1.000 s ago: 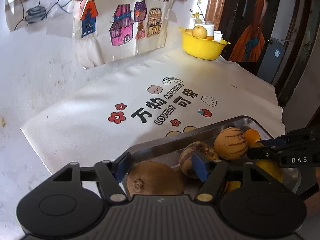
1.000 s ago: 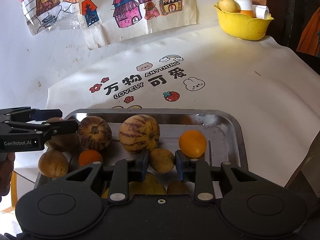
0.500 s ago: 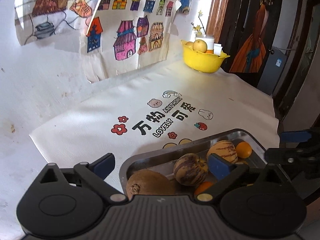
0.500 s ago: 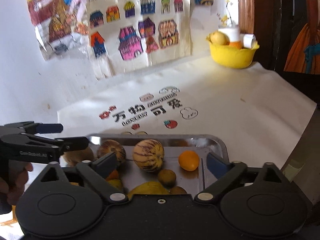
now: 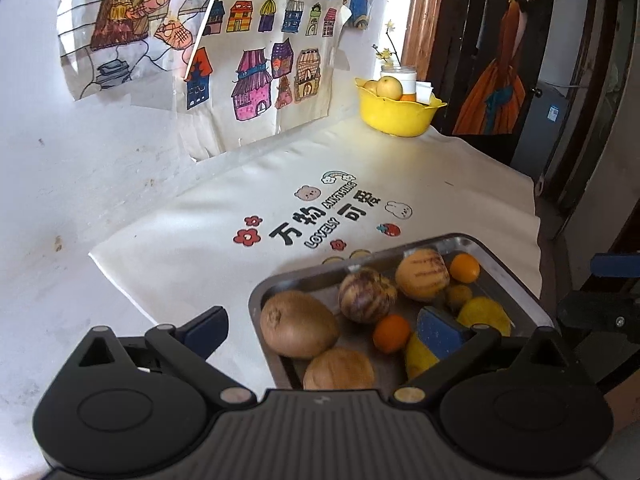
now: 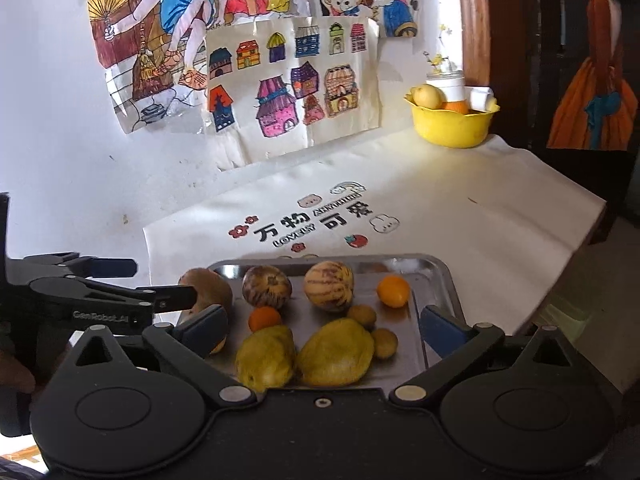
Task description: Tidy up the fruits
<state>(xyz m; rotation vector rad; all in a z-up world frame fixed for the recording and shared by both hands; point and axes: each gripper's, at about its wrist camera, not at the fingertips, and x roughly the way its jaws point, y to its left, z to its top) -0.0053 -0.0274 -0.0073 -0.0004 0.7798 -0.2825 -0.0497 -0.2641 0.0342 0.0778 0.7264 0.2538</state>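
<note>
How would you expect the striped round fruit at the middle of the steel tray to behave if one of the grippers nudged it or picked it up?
The striped round fruit is nearly spherical, so a nudge would probably roll it across the smooth tray into the small orange fruit beside it. Its skin looks glossy, so the pads might slip. It looks plump, likely fairly heavy for its size.

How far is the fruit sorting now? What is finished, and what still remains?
Done: the metal tray holds many fruits, among them two striped melons, kiwis and oranges. In hand: nothing; the left tool and right tool have just been opening and are empty. Possibly left: the yellow bowl still holds fruit.
</note>
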